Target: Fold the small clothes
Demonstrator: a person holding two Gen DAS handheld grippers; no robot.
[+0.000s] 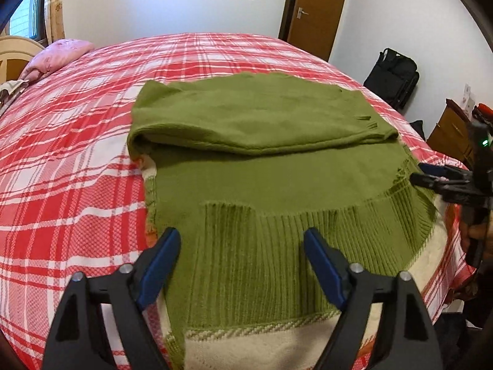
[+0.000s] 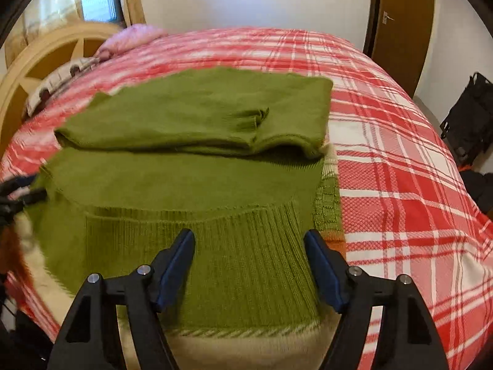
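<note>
A green knitted sweater (image 1: 265,141) lies on the red plaid bed (image 1: 67,160), its far part folded back over the body in a thick roll (image 2: 197,123). The ribbed hem (image 1: 246,252) faces me, and a cream knitted layer (image 1: 277,348) shows under it at the near edge. My left gripper (image 1: 243,240) is open just above the hem's left half, and the flat cloth under it is not pinched. My right gripper (image 2: 249,240) is open over the hem's right half and is also seen at the sweater's right corner (image 1: 428,175). The left gripper (image 2: 21,194) shows blurred at the left edge.
A pink pillow (image 1: 58,55) and a wooden headboard (image 2: 40,61) are at the bed's far left. A brown door (image 1: 317,9), a black bag (image 1: 391,74) and a wooden cabinet (image 1: 453,132) stand beyond the bed's right side.
</note>
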